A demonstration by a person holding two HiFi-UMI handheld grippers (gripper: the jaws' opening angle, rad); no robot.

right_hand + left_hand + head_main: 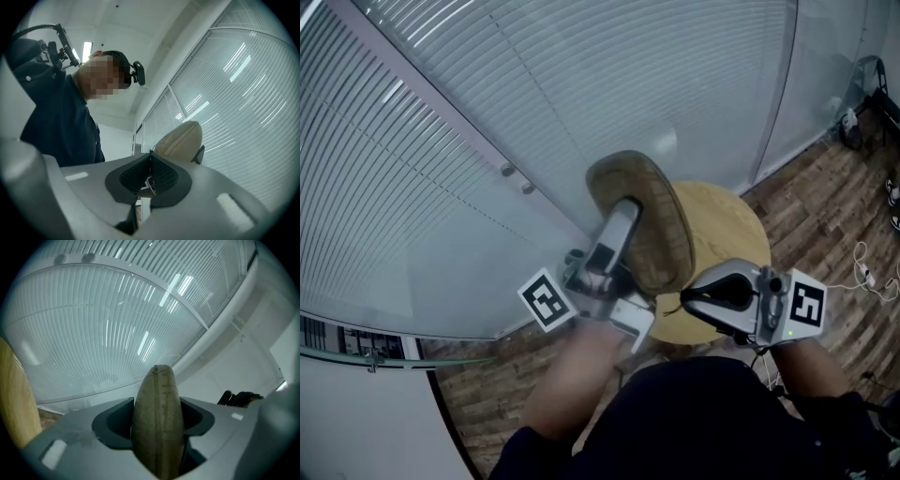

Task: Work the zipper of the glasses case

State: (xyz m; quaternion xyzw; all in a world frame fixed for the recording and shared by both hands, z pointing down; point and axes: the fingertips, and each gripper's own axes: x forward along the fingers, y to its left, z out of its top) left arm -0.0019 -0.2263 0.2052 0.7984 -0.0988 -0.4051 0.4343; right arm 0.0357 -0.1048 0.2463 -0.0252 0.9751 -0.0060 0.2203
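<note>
Left gripper (625,228) grips the glasses case (658,214), held up over the round table (727,225). Right gripper (686,300), just right, clenched on a small pale tab (149,183).

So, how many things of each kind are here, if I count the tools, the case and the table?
tools: 2, the left tool and the right tool
glasses case: 1
round wooden table: 1
total: 4
</note>
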